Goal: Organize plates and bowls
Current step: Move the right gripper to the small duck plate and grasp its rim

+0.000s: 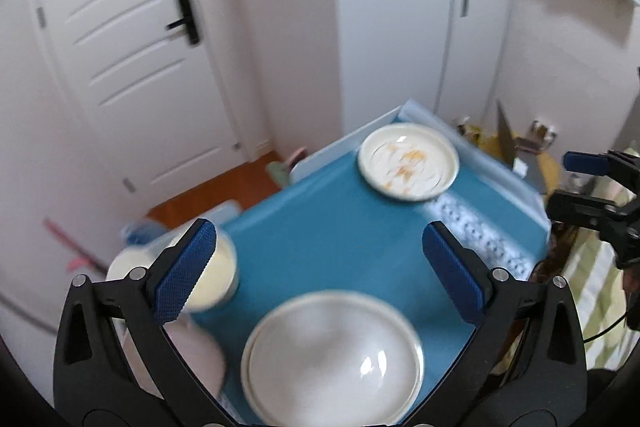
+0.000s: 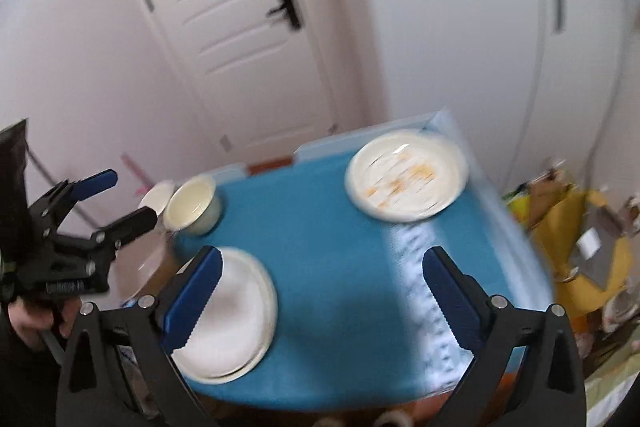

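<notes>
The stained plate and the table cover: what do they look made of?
Stained plate: likely glazed ceramic, cream with a glossy glint and orange smears. Table cover: probably a smooth teal plastic or oilcloth sheet with a patterned white band; blur leaves it uncertain.

Stacked white plates [image 1: 332, 359]: glazed ceramic, glossy, smooth. Stained plate [image 1: 408, 161]: same glaze, orange smears. Cream bowl [image 2: 194, 205]: smooth, semi-gloss. Blue table cover [image 1: 340, 235]: smooth plastic-looking sheet. Gripper pads [image 1: 184, 267]: blue, knurled, matt. Door [image 1: 132, 39]: white, satin.
</notes>
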